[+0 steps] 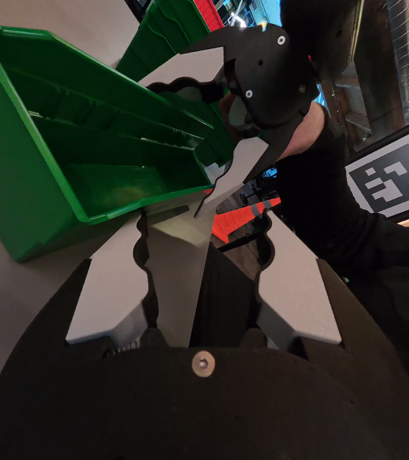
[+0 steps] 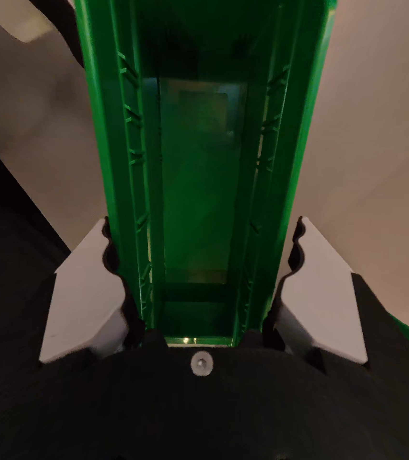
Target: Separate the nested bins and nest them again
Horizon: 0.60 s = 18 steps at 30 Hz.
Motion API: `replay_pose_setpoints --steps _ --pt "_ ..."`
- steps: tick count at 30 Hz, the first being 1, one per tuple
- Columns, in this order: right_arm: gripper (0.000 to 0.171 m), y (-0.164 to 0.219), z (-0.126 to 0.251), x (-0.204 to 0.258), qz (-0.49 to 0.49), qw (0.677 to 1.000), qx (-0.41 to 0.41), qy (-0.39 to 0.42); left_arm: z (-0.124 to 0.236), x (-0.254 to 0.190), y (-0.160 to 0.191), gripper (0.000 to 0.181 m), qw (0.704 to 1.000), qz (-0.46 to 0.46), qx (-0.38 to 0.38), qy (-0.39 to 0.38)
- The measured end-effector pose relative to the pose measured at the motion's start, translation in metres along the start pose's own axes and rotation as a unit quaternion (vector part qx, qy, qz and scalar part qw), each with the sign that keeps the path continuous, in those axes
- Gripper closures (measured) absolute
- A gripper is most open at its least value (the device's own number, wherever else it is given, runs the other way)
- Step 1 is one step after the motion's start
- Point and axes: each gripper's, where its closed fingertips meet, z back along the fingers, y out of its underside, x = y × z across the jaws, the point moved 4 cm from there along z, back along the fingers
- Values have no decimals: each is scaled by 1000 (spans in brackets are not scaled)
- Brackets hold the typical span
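Right claw (image 2: pixel 202 271) clamps narrow ribbed green bin (image 2: pixel 198 174); left claw (image 1: pixel 204 236) spread, empty, near green bins (image 1: pixel 49 154).

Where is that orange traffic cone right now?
In the left wrist view, the orange cone stands on the floor beyond the table edge, right of the green bin.

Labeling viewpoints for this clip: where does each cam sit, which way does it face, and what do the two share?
Left wrist view: on the left tongs, open and empty, looking across the grey table at the wide green bin; the right tongs and the person's hand show beyond.
Right wrist view: on the right tongs, looking along the narrow green bin between its fingers.
Shared: the grey table; probably the narrow bin, seen partly in the left view.
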Motion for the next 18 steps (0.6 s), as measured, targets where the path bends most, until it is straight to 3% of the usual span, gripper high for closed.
replay_pose_setpoints --steps 2,7,18 --pt "40 -2 0 3 -2 1000 -5 -12 0 0 -1 93 1000 2 -7 5" --pt "28 6 -5 6 3 1000 19 0 0 3 1 92 1000 7 -2 6" --pt "71 2 7 2 -35 999 -21 -27 10 6 -3 100 1000 9 -13 4"
